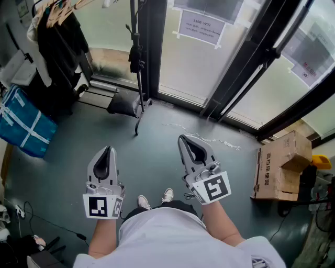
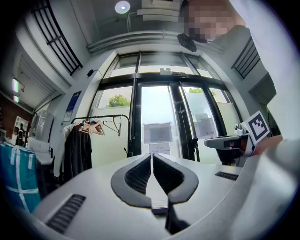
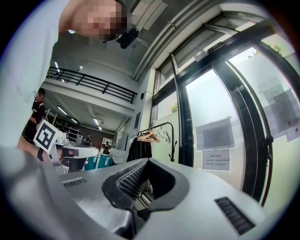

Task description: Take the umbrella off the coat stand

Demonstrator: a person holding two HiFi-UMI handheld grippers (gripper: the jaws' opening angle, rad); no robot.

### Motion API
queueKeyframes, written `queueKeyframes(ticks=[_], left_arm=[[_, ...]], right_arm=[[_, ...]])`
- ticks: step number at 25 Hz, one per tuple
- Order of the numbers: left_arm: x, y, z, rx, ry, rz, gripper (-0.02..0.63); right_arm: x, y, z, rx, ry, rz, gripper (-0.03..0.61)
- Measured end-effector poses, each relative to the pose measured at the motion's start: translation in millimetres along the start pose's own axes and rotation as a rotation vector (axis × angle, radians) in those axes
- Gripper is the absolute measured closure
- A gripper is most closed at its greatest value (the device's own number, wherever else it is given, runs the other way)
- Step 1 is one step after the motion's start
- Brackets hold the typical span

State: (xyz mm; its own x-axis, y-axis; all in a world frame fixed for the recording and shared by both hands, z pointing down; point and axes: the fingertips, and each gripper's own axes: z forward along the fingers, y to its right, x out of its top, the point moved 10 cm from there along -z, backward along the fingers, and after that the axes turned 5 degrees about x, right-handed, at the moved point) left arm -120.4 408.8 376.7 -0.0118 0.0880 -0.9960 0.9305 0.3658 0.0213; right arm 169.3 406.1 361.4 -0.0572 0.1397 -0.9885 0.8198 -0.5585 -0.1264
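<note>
Standing on grey floor facing the rack, person holds both grippers level, well short of it. Left gripper fingers pressed together, tips touching, nothing between them, confirmed in the left gripper view. Right gripper fingers also closed tight and empty, same in the right gripper view. Umbrella black, folded, hanging on the rack's right-hand post, touched by neither gripper; it shows as a small dark shape on that post in the right gripper view. Dark coats and wooden hangers hang at the rack's left end. Blue bag sits on the floor left of the rack. Glass door with taped paper notice is just right of the rack. Cardboard box stands far right of the rack, well apart.
</note>
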Motion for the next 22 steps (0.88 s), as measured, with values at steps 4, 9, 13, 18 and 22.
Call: queueKeyframes(ticks=[4, 9, 13, 18, 22], left_arm=[[-1, 5, 1, -0.007, 0.005, 0.004, 0.582], [-5, 17, 13, -0.023, -0.003, -0.009, 0.582], [-7, 37, 35, -0.048, -0.004, -0.015, 0.583], [-8, 60, 60, -0.07, -0.002, 0.006, 0.582], [-14, 69, 70, -0.056, -0.012, 0.004, 0.581]], right_arm=[[-2, 2, -3, 0.01, 0.002, 0.011, 0.561], [-4, 14, -13, 0.019, 0.007, 0.036, 0.56], [-12, 32, -27, 0.005, -0.01, 0.036, 0.56], [-26, 61, -41, -0.01, 0.0, 0.049, 0.56], [-41, 84, -44, -0.019, -0.016, 0.083, 0.56]])
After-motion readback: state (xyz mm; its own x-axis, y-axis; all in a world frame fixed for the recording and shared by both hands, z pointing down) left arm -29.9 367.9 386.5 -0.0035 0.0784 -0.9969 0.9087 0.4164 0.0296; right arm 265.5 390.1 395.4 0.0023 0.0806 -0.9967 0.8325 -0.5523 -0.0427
